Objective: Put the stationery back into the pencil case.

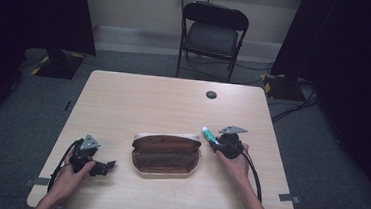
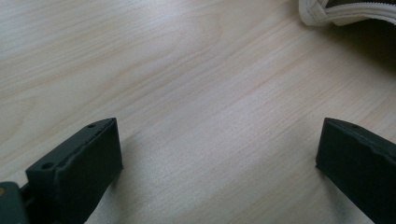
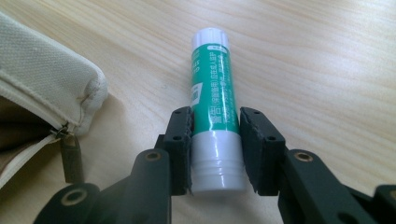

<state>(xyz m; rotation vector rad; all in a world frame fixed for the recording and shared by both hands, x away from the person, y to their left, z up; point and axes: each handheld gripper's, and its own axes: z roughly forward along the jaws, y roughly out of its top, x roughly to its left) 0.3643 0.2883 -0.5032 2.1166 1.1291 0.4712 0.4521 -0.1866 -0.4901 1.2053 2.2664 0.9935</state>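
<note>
A wooden table holds an open pouch near its middle, cream outside and brown inside, with its mouth facing up. At about three o'clock from the pouch, the person's right hand holds the right gripper, whose jaws are closed onto a glue stick. In the right gripper view the glue stick is a green tube with white ends, clamped near its lower white end, and it points away toward twelve o'clock; whether it touches the table cannot be told. The pouch's cream corner lies at nine o'clock of the jaws in that view, just beside the stick, with a dark zip pull hanging at its edge. At about eight o'clock from the pouch, the left hand holds the left gripper low over the table, aimed at the pouch and apart from it. In the left gripper view its jaws stand wide apart with bare wood between them, holding nothing, and the pouch's cream rim sits at one o'clock. Beyond the table's far edge stands a folding chair, at twelve o'clock.
</note>
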